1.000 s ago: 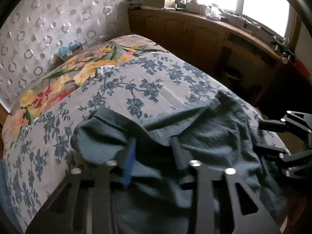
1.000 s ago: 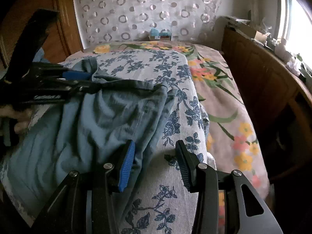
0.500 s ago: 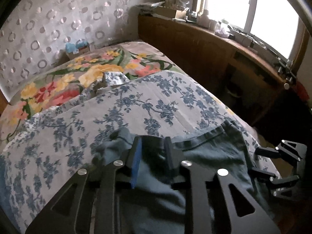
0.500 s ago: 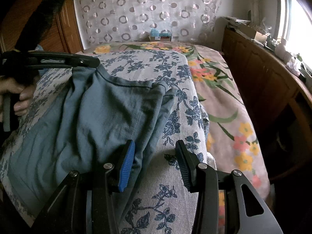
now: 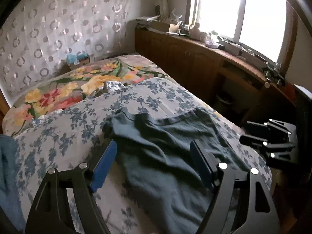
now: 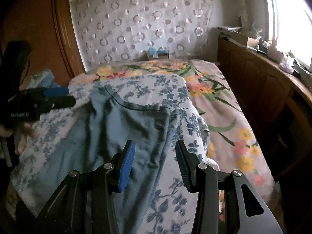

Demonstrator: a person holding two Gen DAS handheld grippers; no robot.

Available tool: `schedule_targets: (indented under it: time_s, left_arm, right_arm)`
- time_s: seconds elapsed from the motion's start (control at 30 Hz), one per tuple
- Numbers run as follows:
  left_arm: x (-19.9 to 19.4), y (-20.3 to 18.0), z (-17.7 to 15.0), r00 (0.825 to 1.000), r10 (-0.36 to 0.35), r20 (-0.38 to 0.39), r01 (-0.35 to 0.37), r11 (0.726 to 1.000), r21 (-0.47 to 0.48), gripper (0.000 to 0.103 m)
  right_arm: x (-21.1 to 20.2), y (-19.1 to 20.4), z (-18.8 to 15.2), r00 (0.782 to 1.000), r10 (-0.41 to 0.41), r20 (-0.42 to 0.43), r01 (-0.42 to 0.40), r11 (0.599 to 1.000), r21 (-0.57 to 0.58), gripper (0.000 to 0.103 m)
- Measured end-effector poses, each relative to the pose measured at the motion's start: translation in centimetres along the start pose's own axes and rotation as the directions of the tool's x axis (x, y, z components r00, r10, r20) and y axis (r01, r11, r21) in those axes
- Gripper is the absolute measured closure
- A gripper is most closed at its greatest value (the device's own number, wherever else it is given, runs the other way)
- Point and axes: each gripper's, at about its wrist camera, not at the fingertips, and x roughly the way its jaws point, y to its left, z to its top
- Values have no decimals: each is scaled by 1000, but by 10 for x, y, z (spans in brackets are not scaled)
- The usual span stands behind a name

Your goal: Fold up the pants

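Blue-grey pants [image 5: 165, 152] lie spread on the blue-flowered bedcover [image 5: 64, 128], waistband toward the headboard; they also show in the right wrist view [image 6: 120, 136]. My left gripper [image 5: 154, 154] is open and empty, its jaws wide apart just above the pants' near part. It also shows from the side in the right wrist view [image 6: 64, 97], to the left of the waistband. My right gripper [image 6: 154, 152] is open and empty over the pants' right edge. It shows in the left wrist view [image 5: 251, 134] at the bed's right edge.
A colourful floral blanket [image 5: 64, 89] covers the head of the bed. A wooden cabinet [image 6: 259, 89] with clutter runs along the right under the window. A wooden wardrobe [image 6: 39, 39] stands left. Another blue cloth [image 5: 7, 167] lies at the far left.
My left gripper opened and let go of the waistband, then drew back. The pants now lie flat on the bed. My right gripper stayed open in place.
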Motion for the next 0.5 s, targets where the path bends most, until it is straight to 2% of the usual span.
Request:
schedule_targets:
  time_s: [0.23,0.4,0.5]
  left_arm:
    - [-47,-17,-30,999,2,32,-2,1000,-12,25]
    - [-69,-22,-46,998,24,53,-23,1000,-17,25]
    - [-82,-20,-59,997,34,66,-33,999,-25,25]
  right_arm:
    - [-29,12,-15,999,23,30,-23,1000,15,57]
    - [-43,21,-22,999,18,32,-18,1000,-8,48]
    - [-49,24,-26,999,12,38,-11,1000,-13,48]
